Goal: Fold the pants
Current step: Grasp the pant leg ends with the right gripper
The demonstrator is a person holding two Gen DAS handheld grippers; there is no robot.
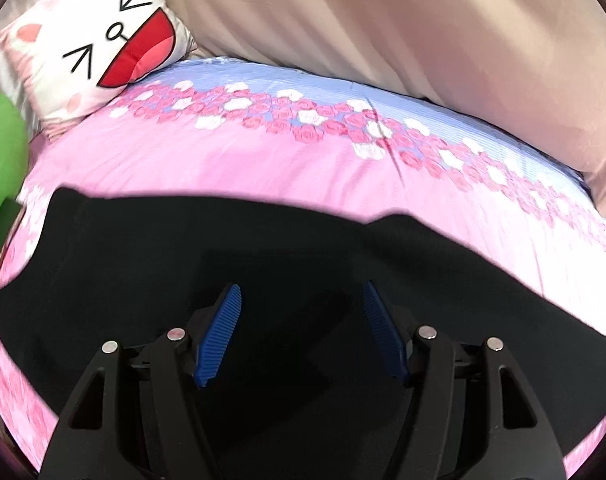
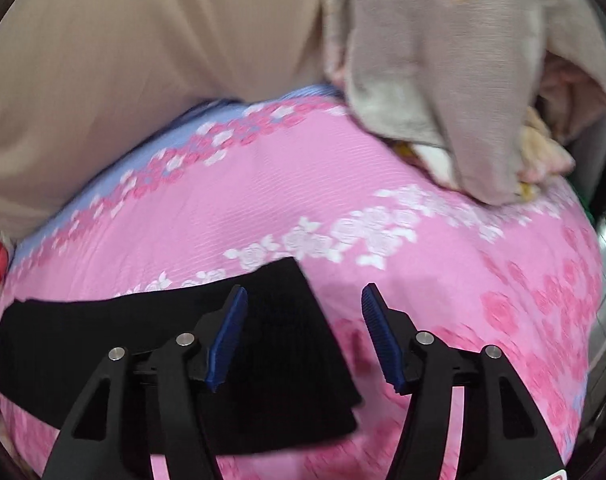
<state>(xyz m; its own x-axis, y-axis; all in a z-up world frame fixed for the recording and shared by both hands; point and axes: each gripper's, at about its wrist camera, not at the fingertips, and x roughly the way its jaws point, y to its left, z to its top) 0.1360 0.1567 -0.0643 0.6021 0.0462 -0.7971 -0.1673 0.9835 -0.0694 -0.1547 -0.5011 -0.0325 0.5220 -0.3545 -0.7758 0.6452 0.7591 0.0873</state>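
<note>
Black pants (image 1: 143, 260) lie flat across a pink flowered bedsheet (image 1: 263, 168). My left gripper (image 1: 301, 285) hovers over the middle of the dark cloth, open, with nothing between its blue pads. In the right wrist view, one end of the pants (image 2: 103, 340) reaches in from the left and stops at a straight edge. My right gripper (image 2: 305, 287) is open above that edge, its left finger over the black cloth and its right finger over the bare sheet (image 2: 423, 320). Neither gripper holds anything.
A cat-face pillow (image 1: 99, 44) and a green plush (image 1: 1, 160) sit at the bed's far left. Beige fabric (image 1: 383, 20) rises along the far side. A heap of grey and pale clothes (image 2: 443, 80) lies at the far right of the bed.
</note>
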